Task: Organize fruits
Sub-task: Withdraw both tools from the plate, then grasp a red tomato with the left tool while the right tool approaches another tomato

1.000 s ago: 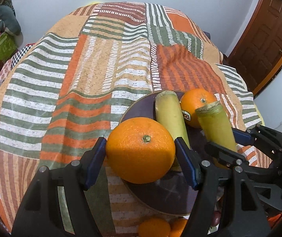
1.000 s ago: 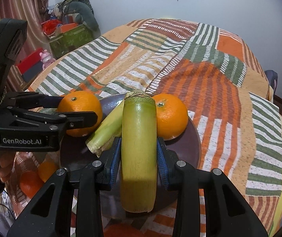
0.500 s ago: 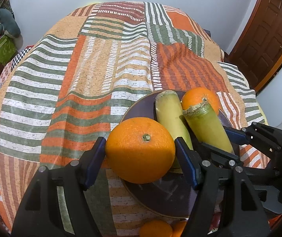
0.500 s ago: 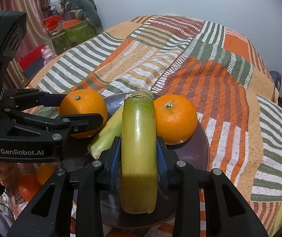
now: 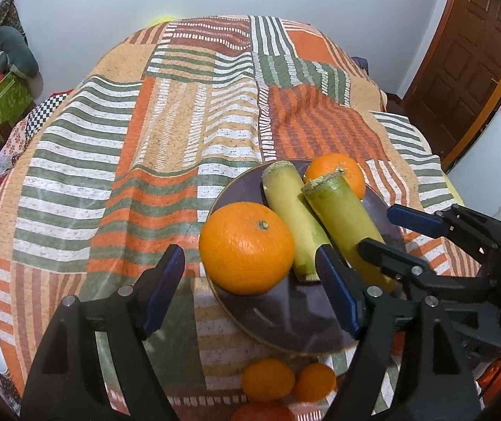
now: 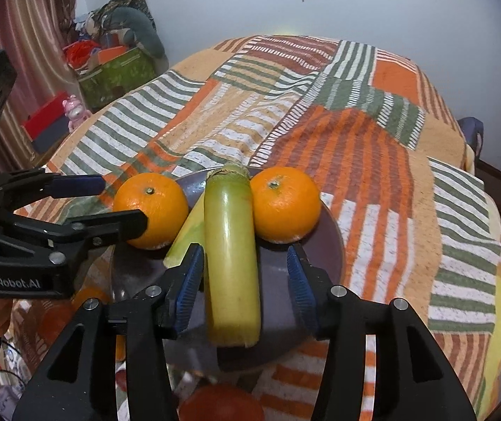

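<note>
A dark round plate (image 5: 296,312) (image 6: 331,242) lies on the striped bedspread. On it are a large orange (image 5: 246,247) (image 6: 150,208), a second orange (image 5: 336,172) (image 6: 285,203) and two yellow-green stalks (image 5: 292,217) (image 5: 343,217). My left gripper (image 5: 250,284) is open, its fingers apart on either side of the large orange. My right gripper (image 6: 245,273) is open, its fingers astride the nearer stalk (image 6: 231,256), which lies on the plate. The other stalk (image 6: 189,235) is partly hidden behind it.
Several small oranges (image 5: 268,379) and a red fruit (image 6: 220,403) lie below the plate's near edge. The bedspread (image 5: 145,140) stretches away beyond the plate. A green box (image 6: 117,73) with clutter stands at the left, a wooden door (image 5: 461,63) at the right.
Both grippers have opened. The large orange and the nearer stalk now rest on the plate, released. The left gripper has drawn back a little.
</note>
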The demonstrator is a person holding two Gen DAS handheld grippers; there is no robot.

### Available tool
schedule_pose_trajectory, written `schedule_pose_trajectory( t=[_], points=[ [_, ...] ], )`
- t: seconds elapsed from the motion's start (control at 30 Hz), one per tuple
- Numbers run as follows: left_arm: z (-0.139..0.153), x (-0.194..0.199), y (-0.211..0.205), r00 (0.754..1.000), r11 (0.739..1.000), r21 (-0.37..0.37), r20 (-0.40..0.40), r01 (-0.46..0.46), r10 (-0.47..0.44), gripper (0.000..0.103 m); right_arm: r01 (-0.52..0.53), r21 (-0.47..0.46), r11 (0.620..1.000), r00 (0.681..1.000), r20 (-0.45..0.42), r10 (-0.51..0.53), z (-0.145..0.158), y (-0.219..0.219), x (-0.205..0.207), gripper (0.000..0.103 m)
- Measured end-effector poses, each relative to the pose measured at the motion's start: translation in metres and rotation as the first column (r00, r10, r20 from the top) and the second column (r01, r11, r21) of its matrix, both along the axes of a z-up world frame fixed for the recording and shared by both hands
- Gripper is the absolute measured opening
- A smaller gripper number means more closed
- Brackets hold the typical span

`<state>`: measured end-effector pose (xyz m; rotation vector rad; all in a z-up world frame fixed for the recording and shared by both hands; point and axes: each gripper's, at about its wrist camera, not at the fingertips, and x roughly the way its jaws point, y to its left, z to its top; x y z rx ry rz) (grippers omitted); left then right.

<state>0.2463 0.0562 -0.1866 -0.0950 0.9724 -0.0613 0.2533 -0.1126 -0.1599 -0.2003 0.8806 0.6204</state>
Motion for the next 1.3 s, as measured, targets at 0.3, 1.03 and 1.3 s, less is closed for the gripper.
schedule_pose_trajectory(
  t=[0.3,1.03,1.3],
  points=[
    [0.022,-0.036,0.004,0.999,1.000,0.000,0.040,-0.022,0.022,0.080,0.046,0.023,0.999,0.998,0.041,-0.047,0.024,-0.026,-0.027,0.053],
    [-0.016,-0.114,0.004,0.995,0.999,-0.003,-0.095,-0.039,0.039,0.084,0.110,0.016,0.994,0.994,0.000,-0.110,0.008,-0.058,-0.086,0.073],
    [-0.036,-0.119,-0.007,0.991,1.000,-0.025,-0.133,-0.015,0.011,0.081,0.085,-0.006,0.996,0.995,-0.055,-0.086,-0.012,-0.048,-0.083,0.073]
  ],
)
